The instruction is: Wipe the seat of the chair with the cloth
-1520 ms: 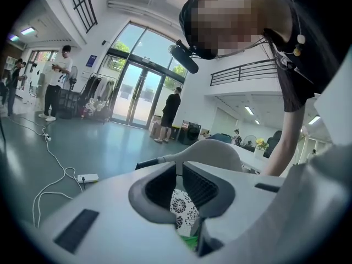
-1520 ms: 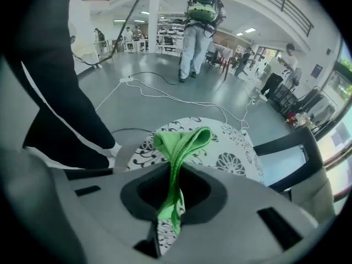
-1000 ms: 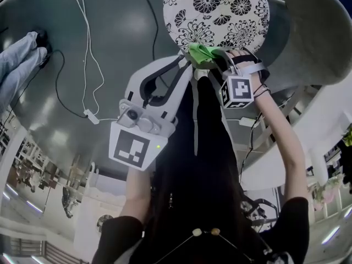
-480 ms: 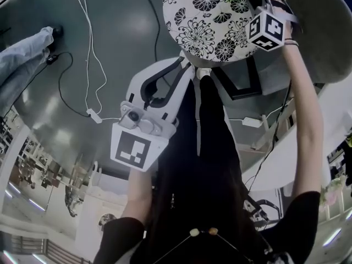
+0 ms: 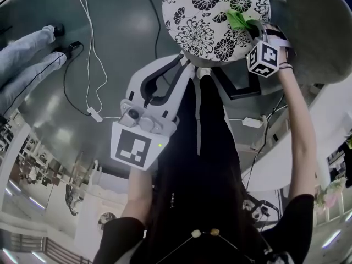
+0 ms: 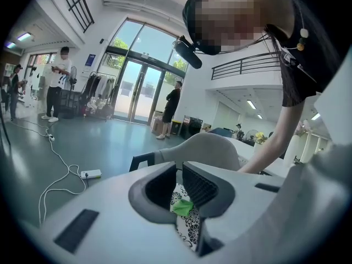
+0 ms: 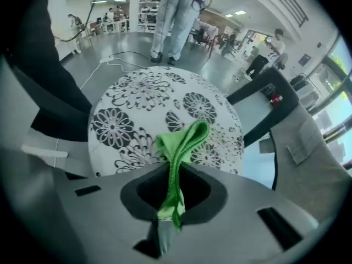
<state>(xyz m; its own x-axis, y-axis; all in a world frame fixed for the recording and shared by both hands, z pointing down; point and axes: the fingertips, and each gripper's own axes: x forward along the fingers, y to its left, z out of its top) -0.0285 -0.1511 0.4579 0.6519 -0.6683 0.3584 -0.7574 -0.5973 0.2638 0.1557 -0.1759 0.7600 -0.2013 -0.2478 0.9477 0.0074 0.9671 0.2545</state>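
The chair's round seat (image 5: pixel 203 15) has a black-and-white flower print and fills the top of the head view. My right gripper (image 5: pixel 247 26) is shut on a green cloth (image 5: pixel 237 18), which lies against the seat's right part. In the right gripper view the cloth (image 7: pixel 184 142) runs up from between the pinched jaws of the right gripper (image 7: pixel 175 175) onto the seat (image 7: pixel 132 103). My left gripper (image 5: pixel 183 65) hangs below the seat's near edge, jaws together and empty. Through its narrow slit, the left gripper (image 6: pixel 180 172) shows the cloth (image 6: pixel 181 207).
The chair's grey backrest (image 5: pixel 324 32) curves round the seat's right side. A white cable with a power strip (image 5: pixel 92 114) and a black cable lie on the floor at left. A person's legs (image 5: pixel 27 65) stand at the far left. A white table (image 5: pixel 286 158) is on the right.
The right gripper carried the cloth from the seat's near edge to its far right, then back toward me along the right part. The left gripper stayed put. The legs at left shifted.
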